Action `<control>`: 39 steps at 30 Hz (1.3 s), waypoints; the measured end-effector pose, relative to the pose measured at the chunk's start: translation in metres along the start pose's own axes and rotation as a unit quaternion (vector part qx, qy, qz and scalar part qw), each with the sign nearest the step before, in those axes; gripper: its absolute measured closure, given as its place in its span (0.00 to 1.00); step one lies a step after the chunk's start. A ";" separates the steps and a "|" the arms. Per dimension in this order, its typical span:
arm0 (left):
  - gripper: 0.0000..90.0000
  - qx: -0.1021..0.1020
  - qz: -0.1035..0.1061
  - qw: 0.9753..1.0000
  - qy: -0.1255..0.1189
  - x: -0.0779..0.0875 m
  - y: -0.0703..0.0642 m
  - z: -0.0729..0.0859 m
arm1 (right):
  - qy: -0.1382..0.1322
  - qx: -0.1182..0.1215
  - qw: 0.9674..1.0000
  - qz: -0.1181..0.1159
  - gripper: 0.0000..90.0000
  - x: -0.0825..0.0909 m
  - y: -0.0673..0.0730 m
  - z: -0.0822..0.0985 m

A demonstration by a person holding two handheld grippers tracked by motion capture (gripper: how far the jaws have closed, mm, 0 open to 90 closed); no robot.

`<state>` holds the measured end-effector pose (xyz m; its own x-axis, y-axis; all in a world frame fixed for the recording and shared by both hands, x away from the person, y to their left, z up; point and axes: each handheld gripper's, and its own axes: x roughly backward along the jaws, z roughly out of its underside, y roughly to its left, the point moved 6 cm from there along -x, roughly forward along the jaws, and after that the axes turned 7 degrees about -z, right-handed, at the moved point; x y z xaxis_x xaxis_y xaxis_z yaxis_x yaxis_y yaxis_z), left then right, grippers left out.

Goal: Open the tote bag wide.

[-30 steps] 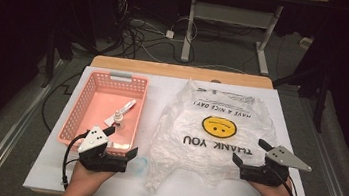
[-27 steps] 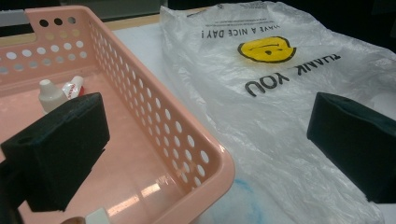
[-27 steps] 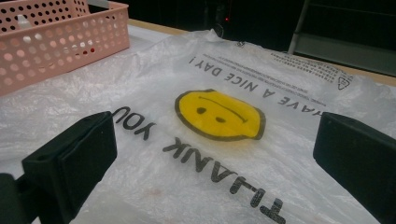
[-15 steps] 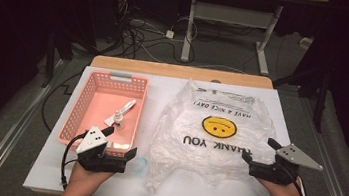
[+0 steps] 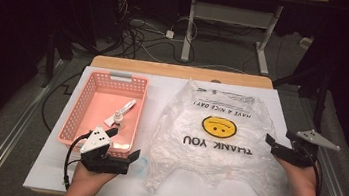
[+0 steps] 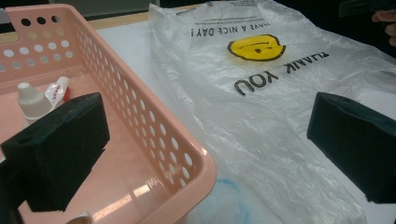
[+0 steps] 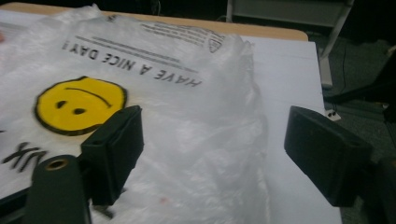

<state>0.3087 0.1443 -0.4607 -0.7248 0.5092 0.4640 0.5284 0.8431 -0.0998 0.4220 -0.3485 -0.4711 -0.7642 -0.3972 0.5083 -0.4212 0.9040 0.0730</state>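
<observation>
Lying crinkled and translucent, plastic bag (smiley print) sits beside perforated pink basket; left gripper wide open, right gripper open, jaws just closing, both empty.

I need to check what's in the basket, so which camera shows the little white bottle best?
The left gripper view: the white bottle stands close and large inside the pink basket, cap clear. The high view shows the bottle small, from above. The right gripper view looks over the plastic bag.
</observation>
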 end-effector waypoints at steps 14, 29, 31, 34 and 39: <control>0.00 -0.011 -0.007 1.000 0.017 -0.003 -0.001 0.001 | 0.046 -0.021 0.999 -0.007 0.42 -0.075 -0.044 -0.032; 0.00 -0.009 0.007 1.000 0.021 -0.006 -0.004 0.002 | 0.125 -0.017 0.992 -0.016 0.88 -0.139 -0.055 -0.036; 0.00 -0.009 0.010 1.000 0.020 -0.005 -0.004 0.002 | 0.129 -0.014 0.992 -0.003 1.00 -0.141 -0.057 -0.036; 0.00 -0.008 0.011 1.000 0.017 -0.004 -0.003 0.002 | 0.126 -0.022 0.992 0.023 1.00 -0.139 -0.066 -0.037; 0.00 -0.007 0.013 1.000 0.015 -0.004 -0.002 0.002 | 0.116 -0.047 0.989 0.076 1.00 -0.120 -0.095 -0.032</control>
<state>0.3095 0.1409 -0.4636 -0.6973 0.5260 0.4869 0.5539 0.8266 -0.0995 0.5690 -0.3814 -0.5114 -0.6778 -0.2174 0.7024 -0.2536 0.9658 0.0542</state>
